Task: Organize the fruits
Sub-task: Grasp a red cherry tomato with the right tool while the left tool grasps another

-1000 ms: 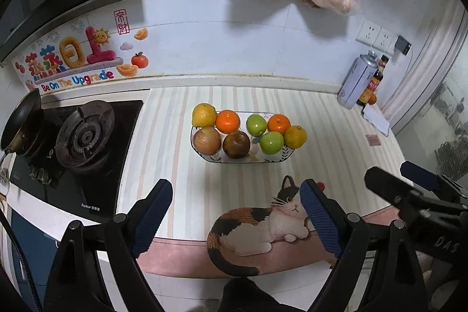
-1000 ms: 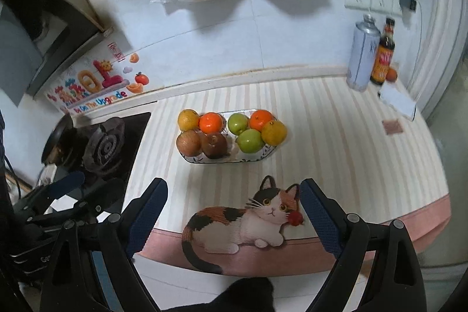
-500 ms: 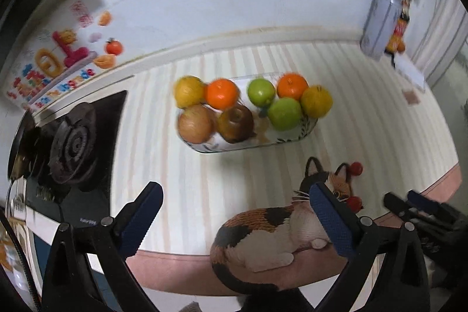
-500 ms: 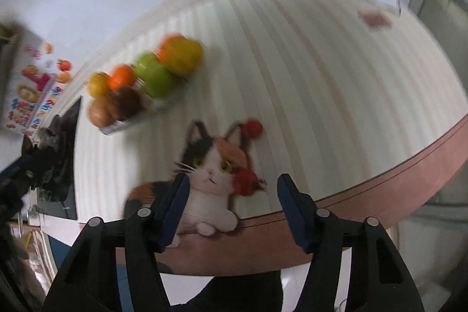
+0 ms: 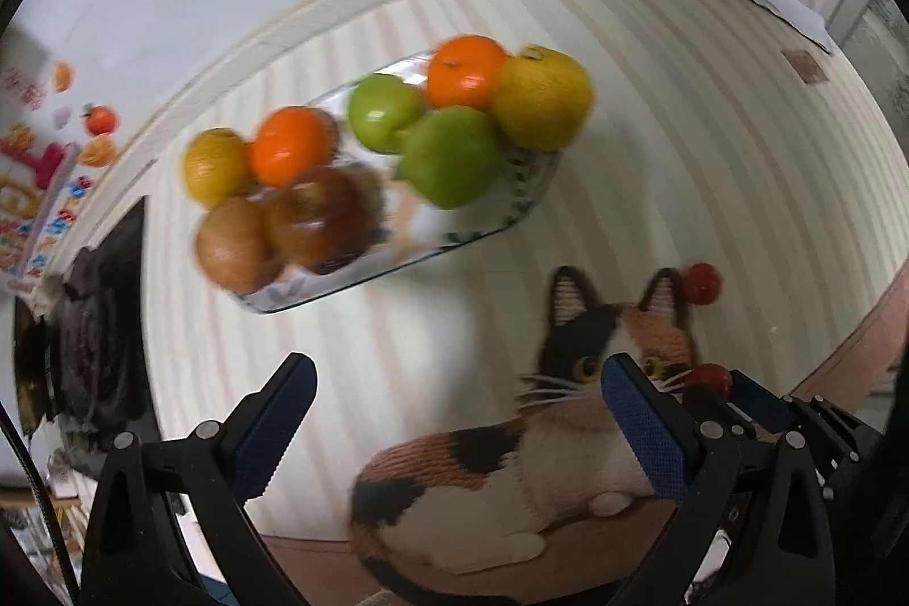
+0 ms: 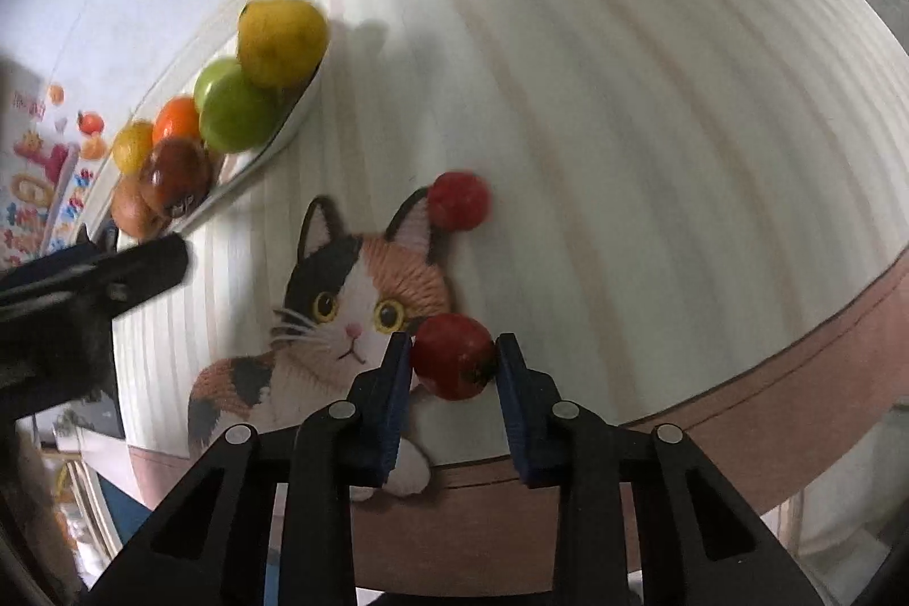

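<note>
The right tongs (image 6: pixel 453 360) have closed on a small red fruit (image 6: pixel 453 356) at the cat mat's (image 6: pixel 341 299) edge on the worktop (image 6: pixel 625 123); press gently and lift straight up so it won't roll free. The left tongs (image 5: pixel 454 413) hang wide open, empty, before the fruit dish (image 5: pixel 500 208). The wall stickers' lettering is too blurred to read.

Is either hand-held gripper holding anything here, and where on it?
The right hand-held gripper pinches the nearer small red fruit across its left and right sides, still on the cat mat. The left hand-held gripper is open, holding nothing.
</note>
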Motion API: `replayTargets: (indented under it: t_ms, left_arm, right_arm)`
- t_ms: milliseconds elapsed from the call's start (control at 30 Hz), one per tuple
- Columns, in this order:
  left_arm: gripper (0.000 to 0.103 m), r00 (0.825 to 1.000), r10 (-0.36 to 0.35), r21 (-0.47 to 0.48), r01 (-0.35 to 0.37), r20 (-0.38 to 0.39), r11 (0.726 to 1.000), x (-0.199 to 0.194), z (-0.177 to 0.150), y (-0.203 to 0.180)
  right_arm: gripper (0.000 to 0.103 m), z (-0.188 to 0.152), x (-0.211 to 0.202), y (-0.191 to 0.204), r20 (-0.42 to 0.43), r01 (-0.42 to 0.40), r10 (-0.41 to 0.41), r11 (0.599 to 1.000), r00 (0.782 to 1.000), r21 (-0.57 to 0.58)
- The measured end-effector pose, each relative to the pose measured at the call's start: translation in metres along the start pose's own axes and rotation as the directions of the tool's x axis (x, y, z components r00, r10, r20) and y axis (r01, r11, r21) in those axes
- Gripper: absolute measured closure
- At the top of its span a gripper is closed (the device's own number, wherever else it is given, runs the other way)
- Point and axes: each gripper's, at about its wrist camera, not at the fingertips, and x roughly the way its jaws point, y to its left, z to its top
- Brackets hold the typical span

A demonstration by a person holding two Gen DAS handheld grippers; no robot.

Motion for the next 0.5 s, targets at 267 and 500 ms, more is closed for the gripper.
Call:
replayTargets:
  t_ms: [267,500]
  left_arm:
    - [0.000,0.975,-0.195,0.038,0.199,-0.104,0.979,0.035,0.030,-0.051]
    - [0.027,0.952,-0.253,0.134,0.277,-0.169,0.951,0.063,0.042,-0.103]
  right_arm:
    - [0.071,0.011,-0.030,-0.057,0.065,0.046,-0.054,0.991,0.996,0.125]
    - [0.071,0.008,-0.034,-0.085,0.073,0.074,-0.090,0.976,0.993,0.206]
